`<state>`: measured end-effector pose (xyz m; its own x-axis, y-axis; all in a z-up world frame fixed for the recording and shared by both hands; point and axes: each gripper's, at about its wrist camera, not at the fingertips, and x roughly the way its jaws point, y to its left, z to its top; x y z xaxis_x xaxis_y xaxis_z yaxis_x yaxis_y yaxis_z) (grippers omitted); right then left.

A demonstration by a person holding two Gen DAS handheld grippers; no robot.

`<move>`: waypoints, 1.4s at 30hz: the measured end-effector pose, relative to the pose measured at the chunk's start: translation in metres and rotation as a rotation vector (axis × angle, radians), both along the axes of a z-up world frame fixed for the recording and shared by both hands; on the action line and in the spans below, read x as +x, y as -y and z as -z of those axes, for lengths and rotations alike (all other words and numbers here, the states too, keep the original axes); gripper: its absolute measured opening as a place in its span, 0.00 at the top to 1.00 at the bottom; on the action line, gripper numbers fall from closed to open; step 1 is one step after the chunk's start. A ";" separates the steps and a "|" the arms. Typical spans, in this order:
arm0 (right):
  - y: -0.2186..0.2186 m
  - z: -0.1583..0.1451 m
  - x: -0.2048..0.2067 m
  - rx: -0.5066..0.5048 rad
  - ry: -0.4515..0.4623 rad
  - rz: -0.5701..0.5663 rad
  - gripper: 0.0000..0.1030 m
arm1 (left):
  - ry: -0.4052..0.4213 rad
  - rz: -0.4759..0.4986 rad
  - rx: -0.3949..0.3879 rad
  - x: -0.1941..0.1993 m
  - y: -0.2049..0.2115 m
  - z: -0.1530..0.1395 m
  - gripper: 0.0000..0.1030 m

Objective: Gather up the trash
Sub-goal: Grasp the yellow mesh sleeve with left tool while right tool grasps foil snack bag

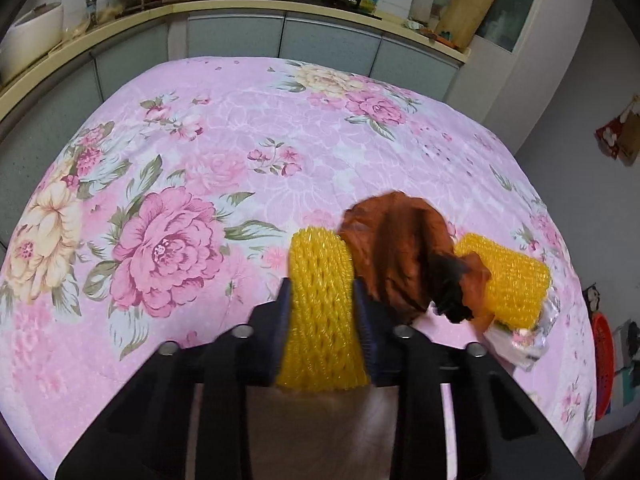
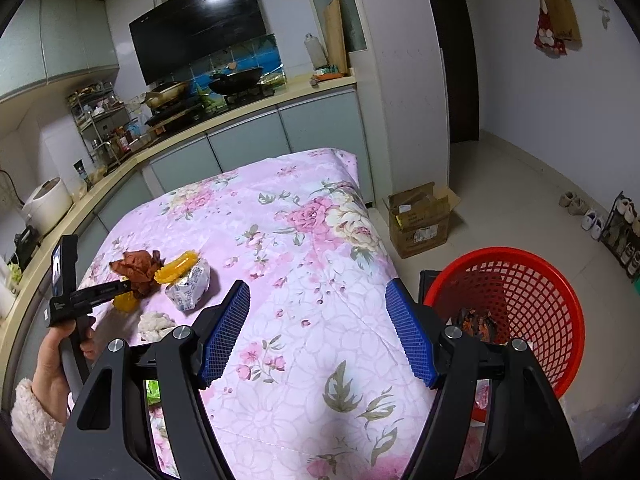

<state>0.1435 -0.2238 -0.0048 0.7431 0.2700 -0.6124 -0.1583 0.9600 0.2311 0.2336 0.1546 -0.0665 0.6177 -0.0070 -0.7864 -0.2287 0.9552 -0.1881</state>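
Gripping a yellow foam net [image 1: 322, 316], the left gripper [image 1: 323, 300] is seen with both blue pads pressed against the net's sides at the near edge of the table. The table is covered by a pink floral cloth [image 1: 224, 152]. Just beside the net, a crumpled brown wrapper [image 1: 396, 248] lies on the cloth, and a second yellow net [image 1: 514, 280] is found behind it, touching it. A clear plastic piece [image 1: 520, 340] is tucked at that second net's near side, though its shape is blurred and may be a bag. In the right wrist view, a white printed packet [image 2: 188, 286] is seen next to the wrapper, with a pale crumpled wad [image 2: 154, 324] nearer the camera. The left gripper is held there by a hand [image 2: 52, 364] in a fluffy pink sleeve [image 2: 30, 420]. The right gripper [image 2: 318, 332] is held over the cloth with its jaws wide apart and nothing between them. A red basket [image 2: 520, 280] stands on the floor beside the table, with dark trash [image 2: 476, 322] already inside. A cardboard box [image 2: 422, 216] sits on the floor further back.
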 end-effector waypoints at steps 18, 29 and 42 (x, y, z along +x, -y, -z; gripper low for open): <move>-0.057 0.008 0.024 0.038 -0.026 -0.149 0.34 | 0.233 -0.004 0.022 -0.070 0.008 -0.077 0.90; -0.129 0.041 0.076 0.045 -0.111 -0.280 0.34 | 0.302 0.004 0.059 -0.084 0.014 -0.092 0.90; -0.170 0.078 0.104 0.038 -0.221 -0.372 0.51 | 0.311 0.009 0.040 -0.087 0.011 -0.093 0.90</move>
